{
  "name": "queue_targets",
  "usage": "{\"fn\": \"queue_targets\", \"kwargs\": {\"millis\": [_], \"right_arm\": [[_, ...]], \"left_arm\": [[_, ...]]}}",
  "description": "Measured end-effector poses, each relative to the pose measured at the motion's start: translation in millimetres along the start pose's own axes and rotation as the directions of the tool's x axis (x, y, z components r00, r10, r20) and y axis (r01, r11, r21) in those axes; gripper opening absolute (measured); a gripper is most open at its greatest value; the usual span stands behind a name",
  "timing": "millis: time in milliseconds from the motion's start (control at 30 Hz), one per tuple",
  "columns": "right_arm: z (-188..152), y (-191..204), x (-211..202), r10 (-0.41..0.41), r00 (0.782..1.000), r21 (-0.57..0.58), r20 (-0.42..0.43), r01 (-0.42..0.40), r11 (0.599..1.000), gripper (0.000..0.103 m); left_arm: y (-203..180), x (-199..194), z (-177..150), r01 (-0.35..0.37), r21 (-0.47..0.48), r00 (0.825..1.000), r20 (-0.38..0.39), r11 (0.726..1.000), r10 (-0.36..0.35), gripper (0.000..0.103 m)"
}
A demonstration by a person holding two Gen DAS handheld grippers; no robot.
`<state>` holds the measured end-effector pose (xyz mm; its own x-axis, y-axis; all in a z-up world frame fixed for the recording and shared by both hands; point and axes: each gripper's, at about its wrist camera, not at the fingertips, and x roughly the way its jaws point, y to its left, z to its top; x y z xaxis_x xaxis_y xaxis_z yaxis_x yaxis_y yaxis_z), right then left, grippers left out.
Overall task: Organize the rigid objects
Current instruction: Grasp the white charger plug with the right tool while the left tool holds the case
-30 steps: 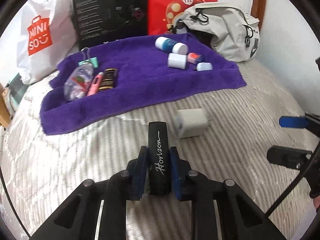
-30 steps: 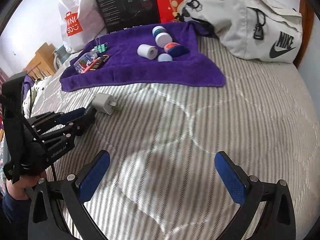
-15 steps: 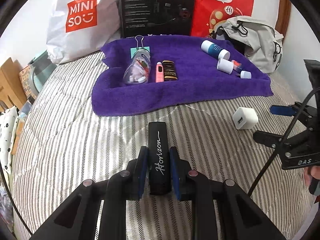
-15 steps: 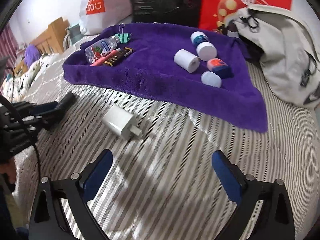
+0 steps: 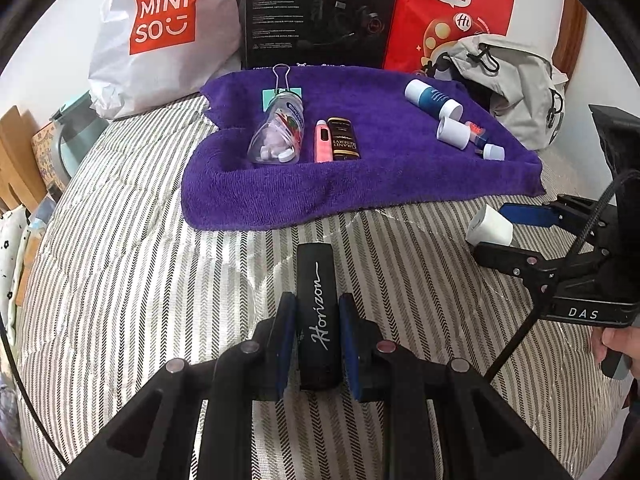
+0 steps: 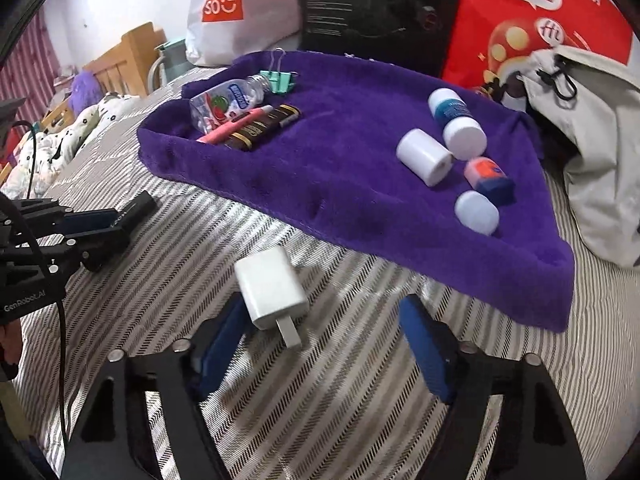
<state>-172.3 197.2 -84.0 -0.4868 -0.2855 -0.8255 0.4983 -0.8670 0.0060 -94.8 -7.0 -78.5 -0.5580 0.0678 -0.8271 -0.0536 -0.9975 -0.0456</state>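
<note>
Closing in, our spread right gripper [image 6: 320, 344] is now straddling the white charger [image 6: 270, 288] near the purple towel [image 6: 340, 184]; our left gripper [image 5: 318, 340] is pinching the black Horizon case [image 5: 318, 312].

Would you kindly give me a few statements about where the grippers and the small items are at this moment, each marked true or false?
1. The left gripper is shut on the black Horizon case. True.
2. The white charger lies on the purple towel. False: it lies on the striped bedcover, off the towel.
3. The right gripper is open, with the charger between its fingers. True.
4. The pink pen lies beside the white-capped bottles. False: it lies between the clear pill bottle and a black-and-gold case.
</note>
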Motion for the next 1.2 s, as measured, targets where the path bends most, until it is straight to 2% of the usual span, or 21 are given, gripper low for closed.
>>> {"fn": "queue_targets", "kwargs": {"millis": [233,267,300,400,800,1200], "right_arm": [[4,8,0,0.015,1.0,-0.016,0.006,-0.015,1.0,0.054],[5,9,0,0.02,1.0,-0.018,0.004,-0.02,1.0,0.05],[6,10,-1,0.026,1.0,-0.02,0.004,-0.026,0.999,0.04],[8,16,-2,0.035,0.999,-0.032,0.0,-0.035,0.999,0.026],[4,16,-7,0.048,0.998,-0.007,-0.031,-0.048,0.999,0.026],[-9,9,-18,0.054,0.998,0.022,-0.035,-0.053,0.998,0.026]], "left_arm": [[1,0,2,0.011,-0.011,1.0,0.005,1.0,-0.011,0.021],[1,-1,2,0.01,-0.011,1.0,0.004,1.0,-0.01,0.021],[1,0,2,0.01,-0.012,1.0,0.004,1.0,-0.01,0.021],[1,-1,2,0.015,-0.012,1.0,0.003,1.0,-0.015,0.021],[1,-4,3,0.019,-0.022,1.0,-0.001,1.0,-0.019,0.021],[6,-21,15,0.025,-0.028,0.999,0.028,0.999,-0.024,0.021]]}}
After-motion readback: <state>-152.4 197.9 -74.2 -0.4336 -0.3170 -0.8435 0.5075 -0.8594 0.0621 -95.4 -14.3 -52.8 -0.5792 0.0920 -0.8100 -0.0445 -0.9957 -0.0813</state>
